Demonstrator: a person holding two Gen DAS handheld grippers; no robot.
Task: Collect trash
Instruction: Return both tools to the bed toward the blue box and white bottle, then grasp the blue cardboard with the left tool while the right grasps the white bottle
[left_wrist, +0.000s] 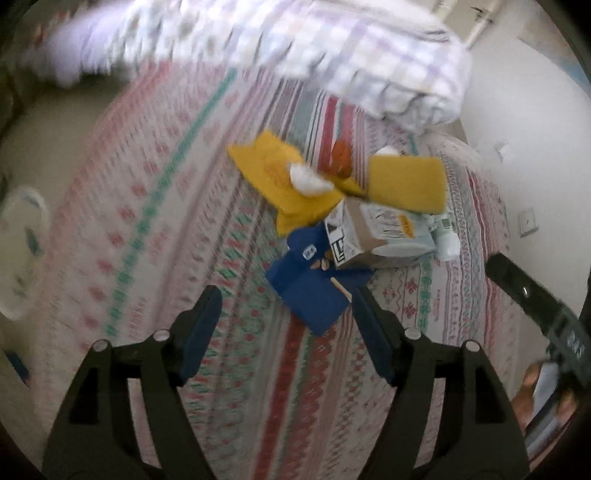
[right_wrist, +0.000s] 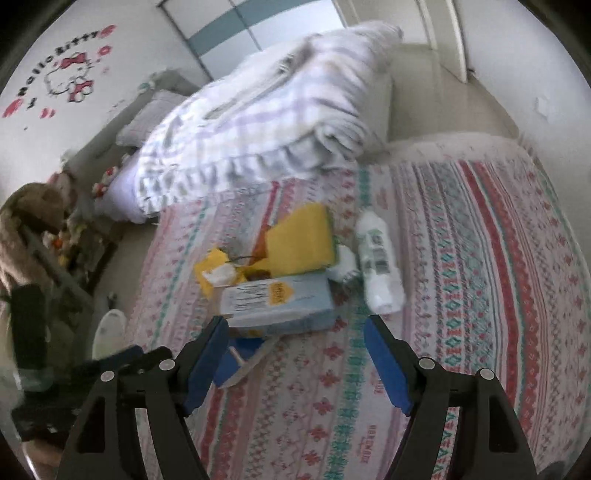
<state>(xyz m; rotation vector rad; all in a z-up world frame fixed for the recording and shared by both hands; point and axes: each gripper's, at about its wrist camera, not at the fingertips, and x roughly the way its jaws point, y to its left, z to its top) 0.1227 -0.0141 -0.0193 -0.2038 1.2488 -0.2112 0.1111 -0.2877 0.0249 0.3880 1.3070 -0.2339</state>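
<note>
A pile of trash lies on the patterned bedspread (left_wrist: 155, 206): yellow paper (left_wrist: 273, 173), a blue wrapper (left_wrist: 314, 291), a light blue carton (left_wrist: 384, 229), a yellow sponge (left_wrist: 406, 181) and a white crumpled tissue (left_wrist: 306, 177). My left gripper (left_wrist: 288, 317) is open and empty, just short of the blue wrapper. In the right wrist view the carton (right_wrist: 277, 302), the sponge (right_wrist: 303, 236) and a white plastic bottle (right_wrist: 376, 258) lie ahead of my right gripper (right_wrist: 295, 343), which is open and empty, close to the carton.
A folded checked quilt (right_wrist: 266, 125) lies at the head of the bed. A white slipper (left_wrist: 22, 251) is on the floor left of the bed. A wall with a Hello Kitty sticker (right_wrist: 70, 77) and a cluttered shelf (right_wrist: 74, 240) stand to the left.
</note>
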